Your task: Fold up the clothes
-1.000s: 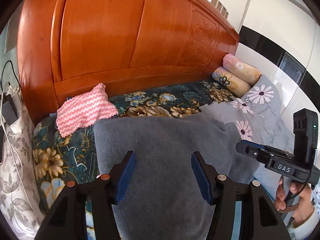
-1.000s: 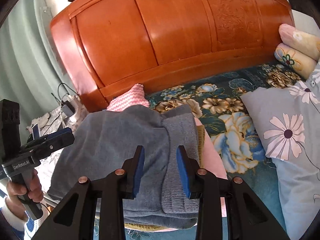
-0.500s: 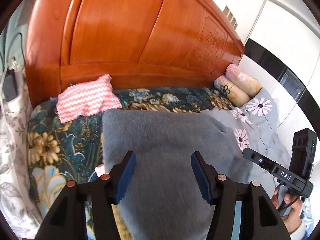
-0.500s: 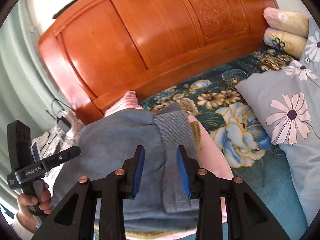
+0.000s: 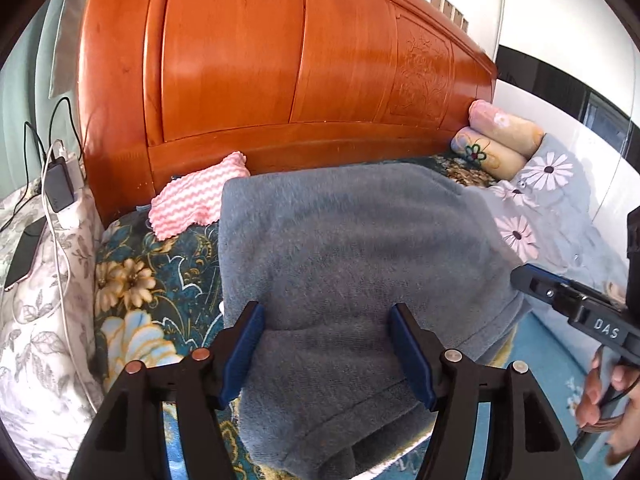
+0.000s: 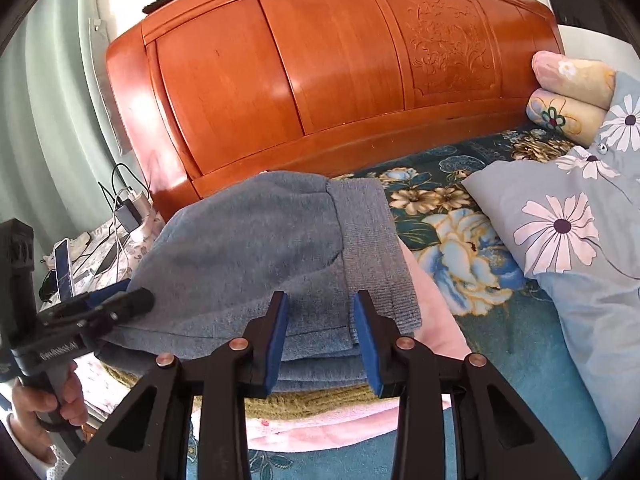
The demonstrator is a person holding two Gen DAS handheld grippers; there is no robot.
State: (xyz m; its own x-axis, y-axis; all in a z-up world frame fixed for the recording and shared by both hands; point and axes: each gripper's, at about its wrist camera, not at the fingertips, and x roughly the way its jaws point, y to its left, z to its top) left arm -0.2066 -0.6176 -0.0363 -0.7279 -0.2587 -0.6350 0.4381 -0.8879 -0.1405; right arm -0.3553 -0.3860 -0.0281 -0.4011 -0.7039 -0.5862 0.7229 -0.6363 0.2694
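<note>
A folded grey-blue fleece garment (image 5: 352, 264) lies on top of a stack of folded clothes on the bed; it also shows in the right wrist view (image 6: 256, 264), with a pink garment (image 6: 432, 312) and an olive knit layer under it. My left gripper (image 5: 326, 344) is open, its blue pads spread just above the near edge of the fleece, holding nothing. My right gripper (image 6: 320, 336) is open with a narrower gap, over the garment's ribbed hem (image 6: 372, 248). Each gripper shows in the other's view, at the right (image 5: 568, 304) and at the left (image 6: 100, 308).
An orange wooden headboard (image 5: 280, 72) stands behind. A pink-and-white zigzag cloth (image 5: 196, 200) lies near it on the floral bedspread (image 5: 152, 280). Rolled pillows (image 5: 496, 140) and a grey daisy-print quilt (image 6: 568, 216) lie to the right. A bedside stand with chargers and cables (image 5: 56, 188) is at the left.
Both grippers have shifted a little over the stack, so the fleece fills more of each view. Both stay open and the garment lies where it was.
</note>
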